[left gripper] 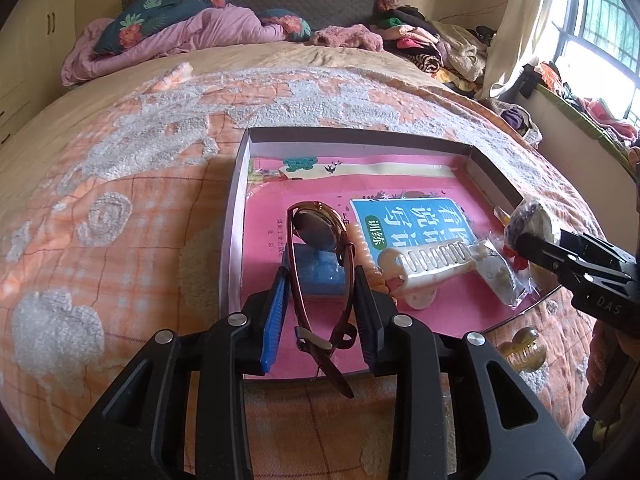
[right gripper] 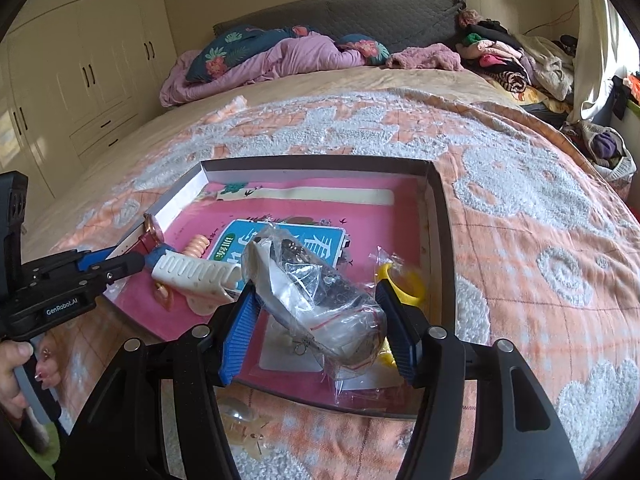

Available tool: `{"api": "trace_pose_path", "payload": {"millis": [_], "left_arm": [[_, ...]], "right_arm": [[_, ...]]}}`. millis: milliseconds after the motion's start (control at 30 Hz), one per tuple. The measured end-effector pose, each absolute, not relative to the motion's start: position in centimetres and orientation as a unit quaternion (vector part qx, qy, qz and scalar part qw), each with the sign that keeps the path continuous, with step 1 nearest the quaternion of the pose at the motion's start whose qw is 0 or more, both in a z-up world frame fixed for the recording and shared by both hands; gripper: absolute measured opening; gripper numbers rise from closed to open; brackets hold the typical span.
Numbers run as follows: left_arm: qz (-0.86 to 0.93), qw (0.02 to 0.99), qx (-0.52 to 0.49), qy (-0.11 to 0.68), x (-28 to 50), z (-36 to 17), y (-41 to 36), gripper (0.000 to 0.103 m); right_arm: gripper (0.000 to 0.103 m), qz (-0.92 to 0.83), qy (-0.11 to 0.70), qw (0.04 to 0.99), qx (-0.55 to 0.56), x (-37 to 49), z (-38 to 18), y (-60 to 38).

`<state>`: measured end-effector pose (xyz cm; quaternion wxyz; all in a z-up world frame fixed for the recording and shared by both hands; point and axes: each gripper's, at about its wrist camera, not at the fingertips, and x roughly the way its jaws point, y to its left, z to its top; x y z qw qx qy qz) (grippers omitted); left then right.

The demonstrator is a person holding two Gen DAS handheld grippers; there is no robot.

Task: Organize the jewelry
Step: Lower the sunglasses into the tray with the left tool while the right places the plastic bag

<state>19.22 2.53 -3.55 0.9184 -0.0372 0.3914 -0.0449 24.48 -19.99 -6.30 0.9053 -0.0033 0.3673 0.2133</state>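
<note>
My left gripper (left gripper: 322, 280) is shut on a rose-gold wristwatch (left gripper: 316, 232) by its dark red strap and holds it over the near left part of the shallow box (left gripper: 236, 184). My right gripper (right gripper: 316, 308) is shut on a clear plastic bag of small jewelry (right gripper: 320, 288) and holds it above the box's near right part (right gripper: 438, 216). From the left wrist view the right gripper (left gripper: 532, 236) shows at the right with the bag (left gripper: 528, 216). In the box lie a white hair claw (left gripper: 424, 266), a peach coil hair tie (right gripper: 196, 246) and a yellow ring-shaped piece (right gripper: 404, 284).
The box holds a pink booklet (left gripper: 420, 176) and stands on an orange-and-white blanket (left gripper: 120, 200) on a bed. An amber hair claw (left gripper: 520, 350) lies on the blanket by the box's near edge. Pillows and piled clothes (right gripper: 500, 60) lie at the far end.
</note>
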Motion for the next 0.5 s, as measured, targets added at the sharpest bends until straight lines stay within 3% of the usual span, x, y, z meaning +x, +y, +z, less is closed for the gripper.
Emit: {"api": "trace_pose_path", "payload": {"millis": [100, 167, 500], "left_arm": [[-0.043, 0.919, -0.037, 0.391, 19.2, -3.5, 2.6, 0.025], [-0.043, 0.919, -0.038, 0.389, 19.3, -3.4, 2.7, 0.026], [-0.045, 0.929, -0.06, 0.362, 17.8, -1.1, 3.3, 0.051]], "right_arm": [[0.064, 0.214, 0.37, 0.904, -0.003, 24.3, -6.3, -19.9], [0.076, 0.212, 0.365, 0.906, 0.003, 23.9, -6.1, -20.0], [0.089, 0.216, 0.322, 0.921, 0.021, 20.5, -3.0, -21.0]]}}
